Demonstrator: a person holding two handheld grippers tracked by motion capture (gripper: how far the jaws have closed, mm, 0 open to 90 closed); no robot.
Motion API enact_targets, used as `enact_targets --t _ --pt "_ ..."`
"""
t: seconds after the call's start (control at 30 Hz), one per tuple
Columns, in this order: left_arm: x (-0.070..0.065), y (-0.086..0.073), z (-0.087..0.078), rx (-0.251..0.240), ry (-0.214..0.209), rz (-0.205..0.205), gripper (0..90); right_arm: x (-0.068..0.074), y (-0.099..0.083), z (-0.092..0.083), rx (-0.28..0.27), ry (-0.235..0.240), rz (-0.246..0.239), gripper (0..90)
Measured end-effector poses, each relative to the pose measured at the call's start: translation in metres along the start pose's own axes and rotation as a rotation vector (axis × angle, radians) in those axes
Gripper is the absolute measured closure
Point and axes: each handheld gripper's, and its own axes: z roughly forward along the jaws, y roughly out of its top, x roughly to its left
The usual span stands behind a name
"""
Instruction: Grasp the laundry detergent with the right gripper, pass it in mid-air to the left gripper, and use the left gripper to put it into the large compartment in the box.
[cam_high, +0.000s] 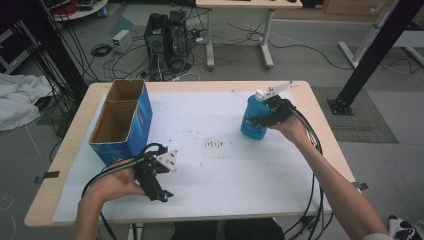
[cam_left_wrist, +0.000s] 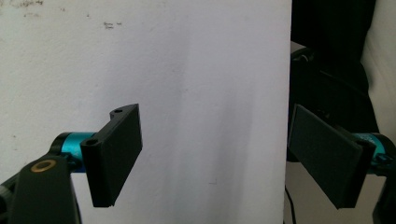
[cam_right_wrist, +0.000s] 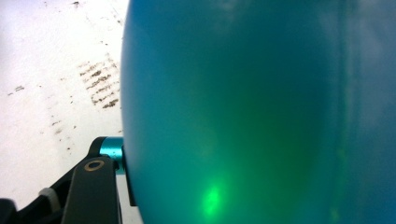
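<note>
Blue bottle (cam_right_wrist: 261, 112) blurred, label unreadable

Even, soft indoor light covers the desk (cam_high: 320, 150) in the high view, with faint shadows and a slightly soft, low-resolution picture. In the left gripper view the white surface is bright and the dark jaws look a little blurred. In the right gripper view a blue bottle (cam_right_wrist: 261, 112) sits out of focus, with a green glare spot low on it.
</note>
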Motion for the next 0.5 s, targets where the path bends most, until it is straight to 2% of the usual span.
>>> enact_targets --t 0.17,0.3,0.43,0.5 --pt "-0.0001 0.0004 0.0001 0.0 -0.001 -0.001 17.8 -0.0017 -0.0011 0.0008 -0.003 0.007 -0.021 36.1" --pt "0.0001 0.0006 0.001 0.002 0.0 0.002 17.8 -0.0006 -0.0013 0.001 0.004 0.001 -0.008 36.2" --pt "0.0 0.0 0.0009 0.0 -0.001 0.001 17.8 -0.0029 -0.002 0.0039 0.013 -0.001 -0.03 39.5" --pt "-0.0002 -0.0005 0.0007 0.0 0.0 -0.002 17.8 -0.0037 -0.0025 0.0035 0.006 0.01 -0.006 40.5"
